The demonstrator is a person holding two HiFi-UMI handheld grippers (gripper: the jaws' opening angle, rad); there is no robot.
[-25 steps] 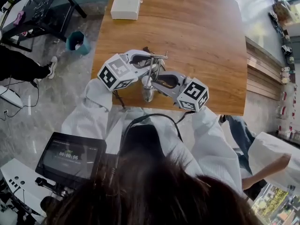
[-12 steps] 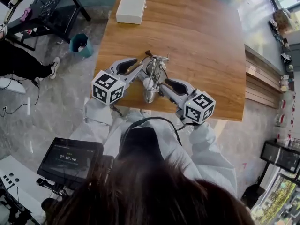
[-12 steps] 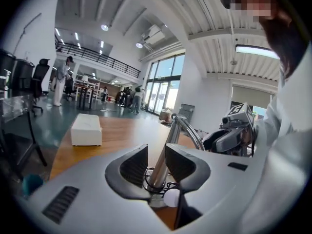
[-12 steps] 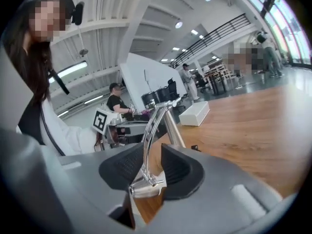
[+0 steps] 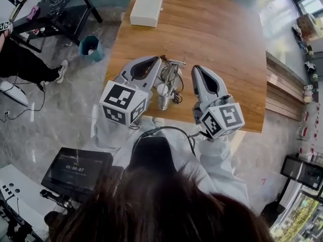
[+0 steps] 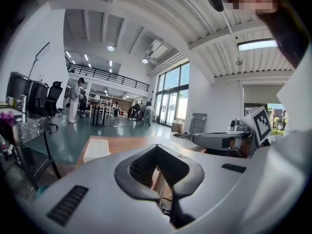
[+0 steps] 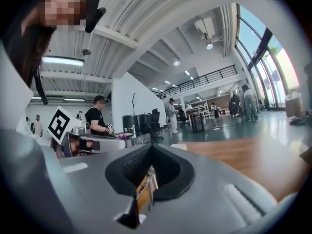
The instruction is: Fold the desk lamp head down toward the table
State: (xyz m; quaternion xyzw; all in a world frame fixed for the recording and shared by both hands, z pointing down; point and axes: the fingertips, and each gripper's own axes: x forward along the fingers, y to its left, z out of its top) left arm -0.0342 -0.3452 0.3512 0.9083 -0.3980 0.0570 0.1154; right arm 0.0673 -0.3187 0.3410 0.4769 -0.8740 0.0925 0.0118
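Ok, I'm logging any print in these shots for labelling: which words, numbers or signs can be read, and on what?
"00:00:07": timer on the monitor; small, so the last digit is my best reading.
Left hand-held gripper and right hand-held gripper: square black-and-white patterns only, no letters.
White box: no print that can be read.
Both gripper views: nothing legible.

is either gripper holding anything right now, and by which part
Nothing is held: the left gripper and right gripper are both shut and empty, flanking the desk lamp.
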